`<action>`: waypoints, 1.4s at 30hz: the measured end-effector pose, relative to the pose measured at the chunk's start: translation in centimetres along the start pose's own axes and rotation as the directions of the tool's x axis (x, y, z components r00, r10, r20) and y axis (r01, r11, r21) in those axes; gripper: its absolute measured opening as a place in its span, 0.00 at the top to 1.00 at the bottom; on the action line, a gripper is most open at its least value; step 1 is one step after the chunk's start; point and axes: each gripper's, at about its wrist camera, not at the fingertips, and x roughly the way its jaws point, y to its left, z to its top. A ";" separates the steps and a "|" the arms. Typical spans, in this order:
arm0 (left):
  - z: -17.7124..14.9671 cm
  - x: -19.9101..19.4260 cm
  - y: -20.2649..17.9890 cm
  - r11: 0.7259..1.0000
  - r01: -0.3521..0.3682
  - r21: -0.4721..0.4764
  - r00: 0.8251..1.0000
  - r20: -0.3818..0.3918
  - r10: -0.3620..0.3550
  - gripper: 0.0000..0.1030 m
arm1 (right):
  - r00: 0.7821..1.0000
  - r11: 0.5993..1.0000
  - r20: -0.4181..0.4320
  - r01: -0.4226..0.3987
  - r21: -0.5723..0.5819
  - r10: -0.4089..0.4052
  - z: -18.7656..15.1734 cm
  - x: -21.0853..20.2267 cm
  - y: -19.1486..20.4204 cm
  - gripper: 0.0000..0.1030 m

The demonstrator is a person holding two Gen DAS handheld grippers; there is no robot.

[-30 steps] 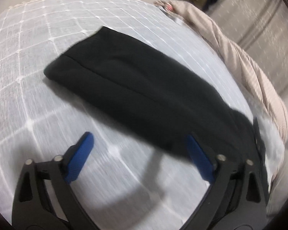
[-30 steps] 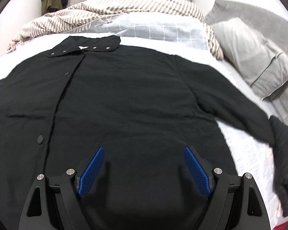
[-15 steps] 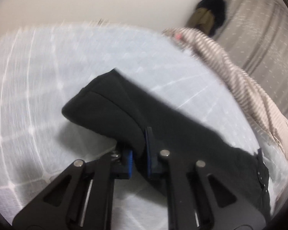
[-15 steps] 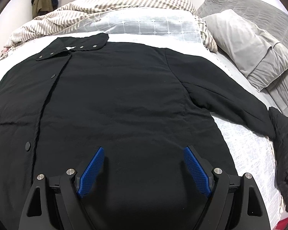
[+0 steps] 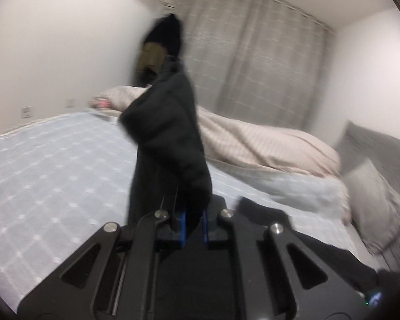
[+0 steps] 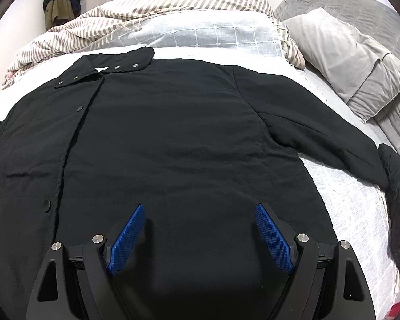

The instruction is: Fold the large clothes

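A large black coat lies spread front-up on the bed, collar toward the far side, buttons down its left part. Its right sleeve stretches out to the right, the cuff bent down near the bed's edge. My right gripper hovers open over the coat's lower front, nothing between its blue pads. In the left wrist view my left gripper is shut on the coat's other sleeve, which stands lifted high above the bed, its cuff end drooping over.
A striped beige duvet is bunched along the far side of the bed. Grey pillows lie at the right. The light blue checked sheet is bare left of the lifted sleeve. Dark clothes hang by the curtain.
My left gripper closed on the sleeve that lay flat on the sheet and has lifted it high, tilting up toward the room. The right gripper has stayed open over the coat.
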 end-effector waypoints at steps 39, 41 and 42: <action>-12.5 7.7 5.9 0.998 0.056 -0.012 0.919 -0.390 -0.056 0.67 | 0.829 0.826 -0.038 -0.549 0.128 0.557 4.5 4.0 9.2 0.90; -12.7 7.9 5.7 0.998 0.065 0.008 0.922 -0.382 -0.057 0.68 | 0.849 0.846 0.048 -0.529 0.071 0.527 5.4 2.0 9.1 0.90; -12.9 8.1 5.8 0.997 0.071 0.018 0.921 -0.386 -0.059 0.68 | 0.855 0.855 0.083 -0.517 0.048 0.512 5.8 1.3 9.0 0.90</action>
